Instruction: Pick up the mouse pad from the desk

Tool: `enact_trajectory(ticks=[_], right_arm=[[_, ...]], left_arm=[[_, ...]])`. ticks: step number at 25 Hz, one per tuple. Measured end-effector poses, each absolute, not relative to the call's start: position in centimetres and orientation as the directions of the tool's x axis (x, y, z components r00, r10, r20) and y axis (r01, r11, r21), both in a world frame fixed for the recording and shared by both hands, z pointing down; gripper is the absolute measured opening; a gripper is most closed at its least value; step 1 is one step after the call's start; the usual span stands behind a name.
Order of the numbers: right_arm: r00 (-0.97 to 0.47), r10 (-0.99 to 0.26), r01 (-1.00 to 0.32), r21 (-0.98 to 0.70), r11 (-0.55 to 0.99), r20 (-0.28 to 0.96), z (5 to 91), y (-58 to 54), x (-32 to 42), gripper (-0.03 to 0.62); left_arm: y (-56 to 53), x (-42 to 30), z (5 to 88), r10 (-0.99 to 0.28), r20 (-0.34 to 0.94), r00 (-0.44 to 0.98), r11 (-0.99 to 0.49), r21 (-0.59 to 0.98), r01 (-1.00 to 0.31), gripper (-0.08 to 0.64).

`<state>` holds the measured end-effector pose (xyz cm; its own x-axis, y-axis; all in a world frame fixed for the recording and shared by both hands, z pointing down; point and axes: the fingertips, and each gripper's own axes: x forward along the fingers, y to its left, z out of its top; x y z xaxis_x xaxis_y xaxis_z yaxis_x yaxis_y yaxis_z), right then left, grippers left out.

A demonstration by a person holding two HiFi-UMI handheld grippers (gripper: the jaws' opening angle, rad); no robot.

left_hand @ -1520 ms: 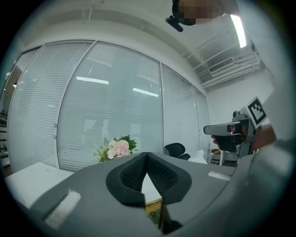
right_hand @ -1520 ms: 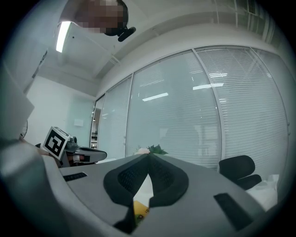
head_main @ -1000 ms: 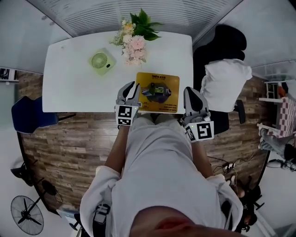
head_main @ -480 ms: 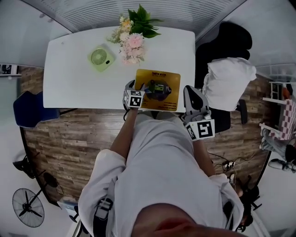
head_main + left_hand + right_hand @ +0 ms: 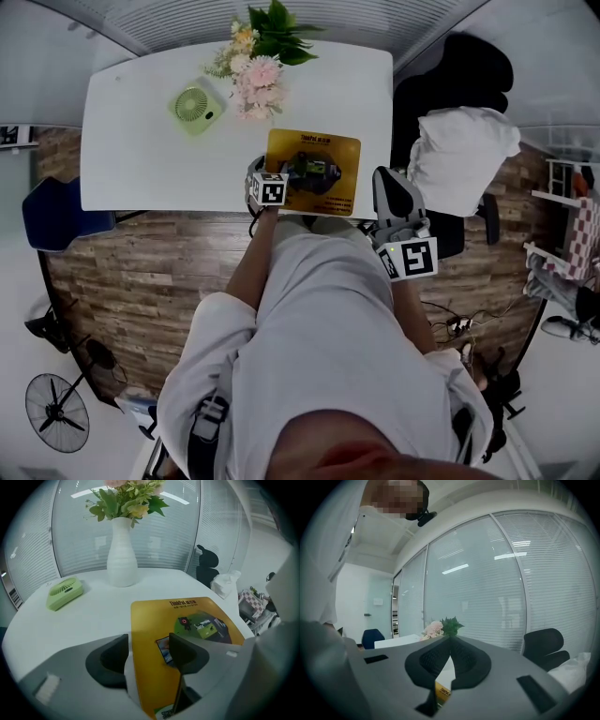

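Yellow pad [image 5: 314, 172] flat on the white table [image 5: 141, 159], close to the near edge and right of centre; green fan [image 5: 194, 105] and flowers [image 5: 258, 56] well behind it. Head view: left gripper [image 5: 265, 178] down at the pad's near left corner; right gripper [image 5: 389, 192] off the table's near edge, apart from the pad, with a black chair [image 5: 464, 80] beyond. Left gripper view: fingers [image 5: 110, 660] opening, wide apart, pinching nothing; pad's left edge between them, one finger over the yellow face, the other over bare table; pad apparently flush, no lifted edge to be seen; white vase [image 5: 122, 550] behind, fan off to its left. Right gripper view: fingers [image 5: 464, 660] closed tip to tip, empty, aimed about level across the table, a sliver of yellow showing through the gap under the tips. Step in hand, as judged: approach made, grasp not yet made. Next move, likely: one finger worked under the left edge, or the pad first drawn towards the table's rim for an overhang; then a firm close across the sheet and a lift. Probably thin and limp, so best taken at a shallow angle with a slow close.
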<state>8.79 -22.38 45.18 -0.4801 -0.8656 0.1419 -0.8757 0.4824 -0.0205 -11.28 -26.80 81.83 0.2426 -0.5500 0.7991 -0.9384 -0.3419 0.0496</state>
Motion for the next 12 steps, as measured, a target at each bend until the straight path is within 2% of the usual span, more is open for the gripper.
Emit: enact_trajectory(ticks=[8, 12], right_arm=[[-0.486, -0.863, -0.873, -0.027, 0.487, 0.139, 45.14, -22.16, 8.65, -0.002], [-0.488, -0.862, -0.872, -0.029, 0.489, 0.135, 45.28, -21.98, 8.37, -0.002]], left_arm=[[-26.6, -11.27, 81.64, -0.58, 0.774, 0.254, -0.316, 0.074, -0.946, 0.262], [-26.55, -11.17, 81.7, -0.576, 0.779, 0.248, -0.298, 0.082, -0.951, 0.227]])
